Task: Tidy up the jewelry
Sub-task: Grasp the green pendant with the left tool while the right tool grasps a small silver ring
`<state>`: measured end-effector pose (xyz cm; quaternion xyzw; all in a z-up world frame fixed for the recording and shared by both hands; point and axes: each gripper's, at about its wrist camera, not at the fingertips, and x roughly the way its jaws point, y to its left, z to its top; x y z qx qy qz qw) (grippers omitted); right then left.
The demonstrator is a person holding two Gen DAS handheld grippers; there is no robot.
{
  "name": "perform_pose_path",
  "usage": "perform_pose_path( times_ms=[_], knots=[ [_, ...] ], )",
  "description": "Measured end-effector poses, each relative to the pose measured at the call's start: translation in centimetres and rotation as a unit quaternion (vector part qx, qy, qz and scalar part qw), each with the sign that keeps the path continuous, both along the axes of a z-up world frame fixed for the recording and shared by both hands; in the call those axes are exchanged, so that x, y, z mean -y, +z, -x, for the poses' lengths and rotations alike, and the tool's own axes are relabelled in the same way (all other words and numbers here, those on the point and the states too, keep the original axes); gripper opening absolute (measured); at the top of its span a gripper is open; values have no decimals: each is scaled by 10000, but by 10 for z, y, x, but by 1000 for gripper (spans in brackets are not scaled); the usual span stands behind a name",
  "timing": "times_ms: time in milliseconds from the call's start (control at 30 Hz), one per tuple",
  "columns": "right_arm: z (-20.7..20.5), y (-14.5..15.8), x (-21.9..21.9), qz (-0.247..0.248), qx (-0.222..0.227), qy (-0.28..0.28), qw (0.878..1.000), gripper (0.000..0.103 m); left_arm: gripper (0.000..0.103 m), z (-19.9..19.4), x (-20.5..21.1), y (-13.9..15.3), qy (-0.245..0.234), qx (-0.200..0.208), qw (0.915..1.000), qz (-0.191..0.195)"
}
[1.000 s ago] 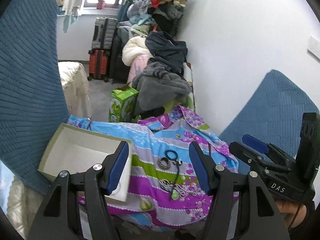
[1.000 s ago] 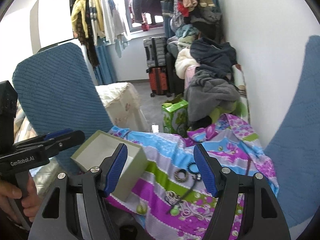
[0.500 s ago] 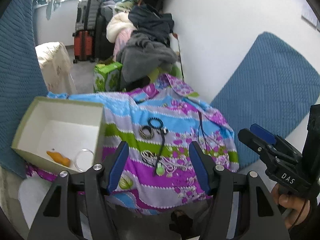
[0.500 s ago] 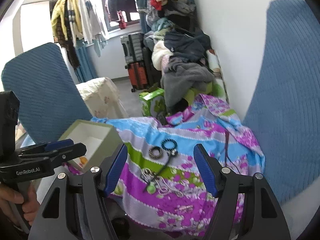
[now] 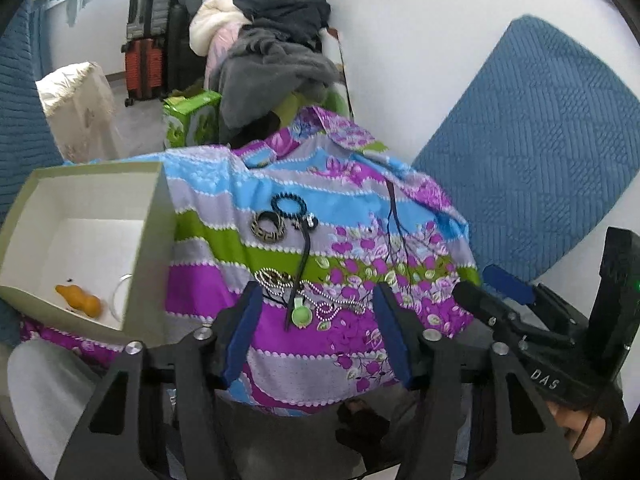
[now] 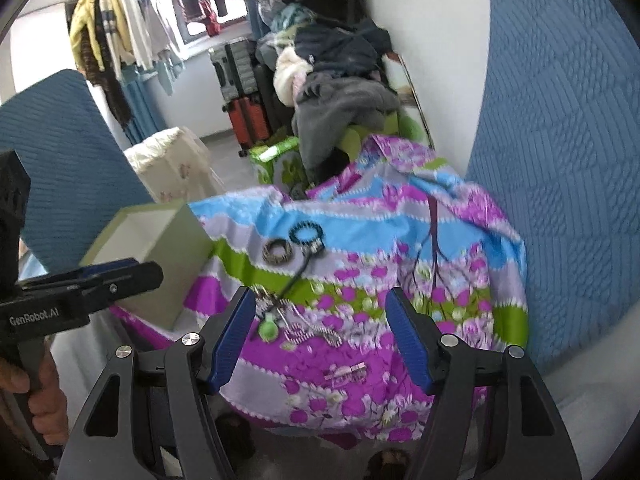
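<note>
Two hand-held black claws with blue pads hover above a striped floral cloth [image 5: 280, 248] strewn with jewelry: the left gripper [image 5: 318, 326] and right gripper [image 6: 322, 334] both stand fairly wide and are narrowing, nothing between their pads. Just ahead of each lie a green pendant on a black cord [image 5: 301, 315], a beaded chain [image 5: 276, 280], a patterned bangle [image 5: 269, 229] and a dark bead bracelet [image 5: 289, 205]. Left of both claws sits an open pale-green cardboard box [image 5: 154, 240] holding an orange gourd-shaped charm [image 5: 78, 300].

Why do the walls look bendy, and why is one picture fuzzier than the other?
Both wrist views use a fisheye lens, so the blue cushion curves and the corners go black. The left wrist view is fairly sharp: the green pendant is crisp. The right wrist view is smeared: the striped floral cloth blurs. Soft daylight, no glare.
</note>
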<state>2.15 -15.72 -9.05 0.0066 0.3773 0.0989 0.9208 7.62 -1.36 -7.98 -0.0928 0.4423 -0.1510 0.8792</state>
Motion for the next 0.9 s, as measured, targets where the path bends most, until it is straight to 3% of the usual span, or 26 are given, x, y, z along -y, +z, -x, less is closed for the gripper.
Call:
perform_pose_path(
  times_ms=[267, 400, 700, 900],
  knots=[
    [-4, -55, 12, -88, -689, -151, 9975, 49, 43, -17, 18, -51, -234, -573, 9980, 106],
    [-13, -83, 20, -183, -1104, -289, 9933, 37, 38, -29, 29, -77, -337, -854, 9957, 109],
    [-31, -117, 21, -345, -1619, -377, 9855, 33, 36, -49, 43, -117, -408, -1286, 9908, -105],
    [-37, -129, 16, -120, -1755, -368, 9837, 33, 36, -56, 45, -130, -359, -1393, 9891, -300]
  ],
)
